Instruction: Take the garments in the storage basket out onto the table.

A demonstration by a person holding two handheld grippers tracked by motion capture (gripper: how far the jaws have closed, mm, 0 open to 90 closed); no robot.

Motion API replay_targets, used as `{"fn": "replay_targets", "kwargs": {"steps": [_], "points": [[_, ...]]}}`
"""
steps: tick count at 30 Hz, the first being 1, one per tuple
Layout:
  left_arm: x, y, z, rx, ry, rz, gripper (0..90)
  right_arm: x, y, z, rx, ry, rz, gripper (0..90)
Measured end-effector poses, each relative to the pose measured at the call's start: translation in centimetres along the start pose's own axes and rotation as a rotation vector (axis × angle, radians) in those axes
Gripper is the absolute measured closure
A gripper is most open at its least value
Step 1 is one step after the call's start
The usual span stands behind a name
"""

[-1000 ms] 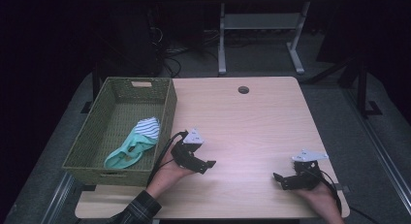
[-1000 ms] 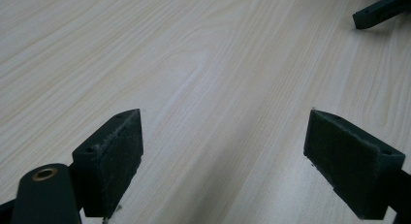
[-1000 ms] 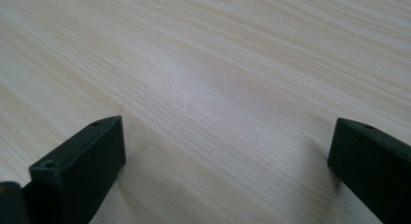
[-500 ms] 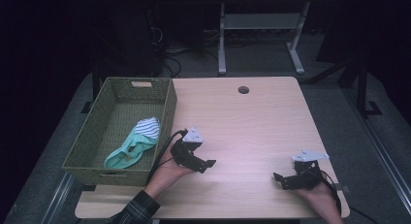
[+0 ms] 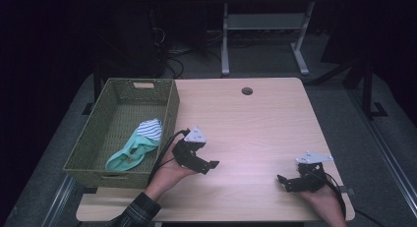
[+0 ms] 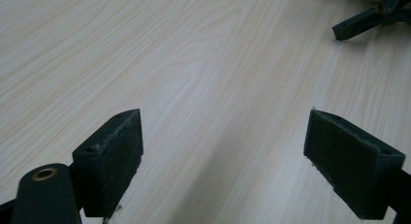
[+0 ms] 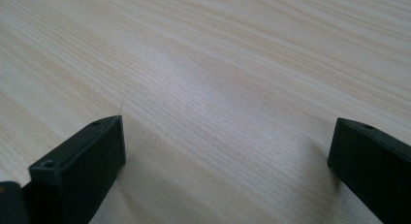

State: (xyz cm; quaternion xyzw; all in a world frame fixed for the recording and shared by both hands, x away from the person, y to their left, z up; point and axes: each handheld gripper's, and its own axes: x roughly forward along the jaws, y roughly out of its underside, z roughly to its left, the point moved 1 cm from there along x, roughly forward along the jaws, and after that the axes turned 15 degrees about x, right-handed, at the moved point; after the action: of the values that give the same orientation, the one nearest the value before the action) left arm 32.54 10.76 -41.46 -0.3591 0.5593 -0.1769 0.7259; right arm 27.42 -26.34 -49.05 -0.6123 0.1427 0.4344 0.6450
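Lab or test room: dark surroundings, light wood-grain table (image 5: pixel 255 124) with a cable grommet hole (image 5: pixel 247 91) near its far edge, loose cables (image 5: pixel 172 65) on grey floor, metal-framed bench (image 5: pixel 263 20) behind.

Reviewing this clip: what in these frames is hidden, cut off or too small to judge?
- Green cloth in the basket, high view: its near end lies behind the front wall; too small to tell the garment.
- Left gripper, high view: its jaws are too small there to judge their gap.
- Right gripper, right gripper view: both jaws are cut off by the bottom edge.
- The person's forearms, high view: cut off at the bottom edge.
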Motion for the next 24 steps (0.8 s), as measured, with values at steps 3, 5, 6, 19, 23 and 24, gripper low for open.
{"fn": "replay_targets", "kwargs": {"steps": [3,5,6,19,23,24], "points": [[-0.2,-0.2,0.0,0.003,0.004,0.000,13.3,0.0,0.0,0.1,-0.003,0.000,0.000,0.0],[-0.3,-0.3,0.1,0.002,0.007,0.001,13.3,0.0,0.0,0.0,-0.005,0.000,0.000,0.0],[-0.3,-0.4,0.1,0.000,0.007,-0.003,13.3,0.0,0.0,0.1,-0.004,0.001,0.000,0.0],[-1.5,-1.4,0.5,0.019,0.026,-0.038,13.3,0.0,0.0,0.1,-0.001,-0.001,0.000,0.0],[-1.7,-1.6,0.7,0.029,0.017,-0.035,13.3,0.0,0.0,0.1,-0.002,-0.001,-0.001,0.0],[-1.7,-1.7,0.8,0.027,0.019,-0.038,13.3,0.0,0.0,0.1,-0.001,-0.001,0.000,0.0]]}}
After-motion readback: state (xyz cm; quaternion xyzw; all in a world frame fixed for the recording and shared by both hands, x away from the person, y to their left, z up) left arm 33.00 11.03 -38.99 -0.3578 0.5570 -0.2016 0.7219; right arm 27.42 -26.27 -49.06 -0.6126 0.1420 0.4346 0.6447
